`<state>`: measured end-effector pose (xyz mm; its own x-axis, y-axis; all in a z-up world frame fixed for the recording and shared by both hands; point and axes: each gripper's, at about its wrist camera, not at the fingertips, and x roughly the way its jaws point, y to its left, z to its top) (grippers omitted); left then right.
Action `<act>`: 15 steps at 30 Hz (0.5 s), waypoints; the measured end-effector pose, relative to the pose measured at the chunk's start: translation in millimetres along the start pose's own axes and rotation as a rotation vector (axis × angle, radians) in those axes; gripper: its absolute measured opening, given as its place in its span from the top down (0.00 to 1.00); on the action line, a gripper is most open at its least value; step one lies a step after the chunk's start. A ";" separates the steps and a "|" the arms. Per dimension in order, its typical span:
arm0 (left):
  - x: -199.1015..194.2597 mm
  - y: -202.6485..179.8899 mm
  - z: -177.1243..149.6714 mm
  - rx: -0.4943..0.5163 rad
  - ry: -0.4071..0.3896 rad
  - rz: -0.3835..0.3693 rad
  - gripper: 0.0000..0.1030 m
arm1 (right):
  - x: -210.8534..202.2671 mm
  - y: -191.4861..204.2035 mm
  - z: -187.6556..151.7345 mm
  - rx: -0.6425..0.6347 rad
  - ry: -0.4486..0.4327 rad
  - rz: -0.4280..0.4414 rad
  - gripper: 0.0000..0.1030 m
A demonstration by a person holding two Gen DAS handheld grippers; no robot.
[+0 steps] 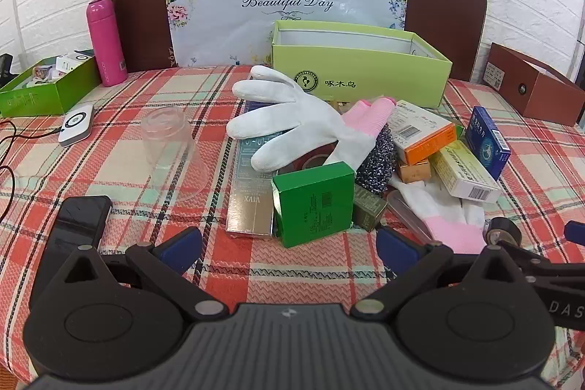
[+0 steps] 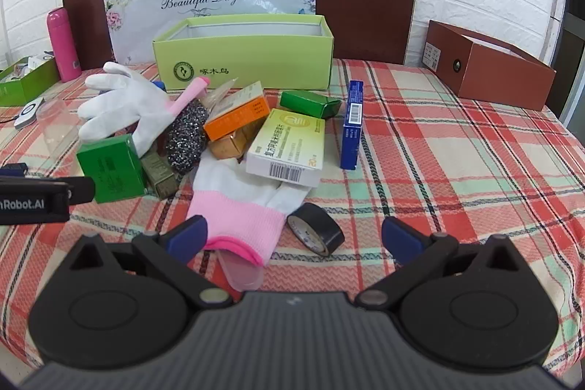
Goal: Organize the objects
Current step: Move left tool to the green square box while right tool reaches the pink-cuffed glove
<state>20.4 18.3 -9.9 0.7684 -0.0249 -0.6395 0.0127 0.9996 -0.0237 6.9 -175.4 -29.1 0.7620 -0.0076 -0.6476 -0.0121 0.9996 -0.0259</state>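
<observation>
A pile of objects lies mid-table before an open light-green box point(image 1: 360, 75) point(image 2: 245, 63). It holds a white glove point(image 1: 292, 123) point(image 2: 120, 105), a second glove with a pink cuff point(image 2: 237, 207), a green box point(image 1: 314, 203) point(image 2: 109, 167), a glittery scrubber point(image 1: 378, 159) point(image 2: 186, 141), orange point(image 2: 237, 116), yellow-white point(image 2: 289, 148) and blue point(image 2: 353, 127) boxes, and a black tape roll point(image 2: 316, 229). My left gripper point(image 1: 289, 245) is open and empty, just short of the green box. My right gripper point(image 2: 294, 238) is open, with the pink cuff and tape roll between its fingers.
A clear plastic cup point(image 1: 172, 148) lies on its side at left. A pink bottle point(image 1: 106, 41), a green tray point(image 1: 47, 90) of small items and a white device point(image 1: 76, 125) stand at far left. A brown box point(image 2: 490, 64) stands at back right. A phone point(image 1: 78, 222) lies near left.
</observation>
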 end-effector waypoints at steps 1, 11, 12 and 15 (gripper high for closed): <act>0.6 0.2 0.6 -0.001 0.001 -0.001 0.00 | 0.6 0.1 0.3 0.000 0.001 0.000 0.00; 7.5 -0.2 4.5 0.001 0.014 -0.005 0.00 | 10.3 -0.7 3.5 -0.004 0.023 -0.001 0.00; 8.4 -0.1 4.5 0.001 0.014 -0.004 0.00 | 11.2 -0.8 4.1 -0.004 0.024 -0.001 0.00; 12.3 0.7 3.9 0.004 0.019 -0.003 0.00 | 14.4 -1.4 3.8 -0.005 0.031 0.001 0.00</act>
<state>32.4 18.8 -14.8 0.7563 -0.0285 -0.6536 0.0181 0.9996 -0.0226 20.3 -176.9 -35.5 0.7417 -0.0074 -0.6707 -0.0162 0.9995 -0.0289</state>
